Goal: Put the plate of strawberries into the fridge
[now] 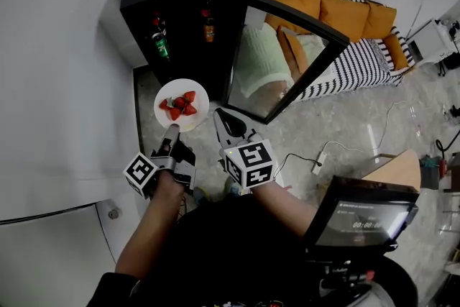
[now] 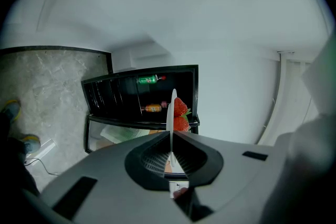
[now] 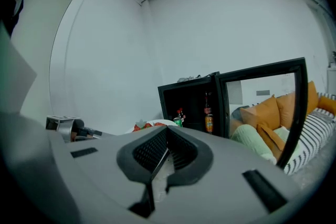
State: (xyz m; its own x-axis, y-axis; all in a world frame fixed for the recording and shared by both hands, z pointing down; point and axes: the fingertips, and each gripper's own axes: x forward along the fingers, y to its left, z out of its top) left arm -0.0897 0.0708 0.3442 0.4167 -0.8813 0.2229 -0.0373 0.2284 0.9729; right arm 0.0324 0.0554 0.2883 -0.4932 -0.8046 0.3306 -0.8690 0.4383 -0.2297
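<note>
my left gripper [image 1: 171, 131] is clenched on the near rim of the white plate [image 1: 180, 120]. the plate is round, so it has no long axis. from the head view it lies face up and about level, with the strawberries [image 1: 181, 106] heaped in the middle. in the left gripper view the plate [image 2: 172, 113] shows edge-on as a thin line running straight out from the jaws, strawberries [image 2: 180, 114] to its right. my left forearm reaches forward and the gripper points at the fridge [image 1: 183, 7].

the plate hangs at the open front of the fridge, low down. whether its far rim has crossed the opening's edge, i can't quite tell from above.

my right gripper [image 1: 221, 116] is just beside the plate's right, jaws pressed together on nothing, aimed the same way.

the door [image 1: 287, 61] stands swung wide to the right. inside, a green bottle [image 1: 161, 47] and an orange bottle [image 1: 208, 29] stand apart. a wall runs close along the left.
</note>
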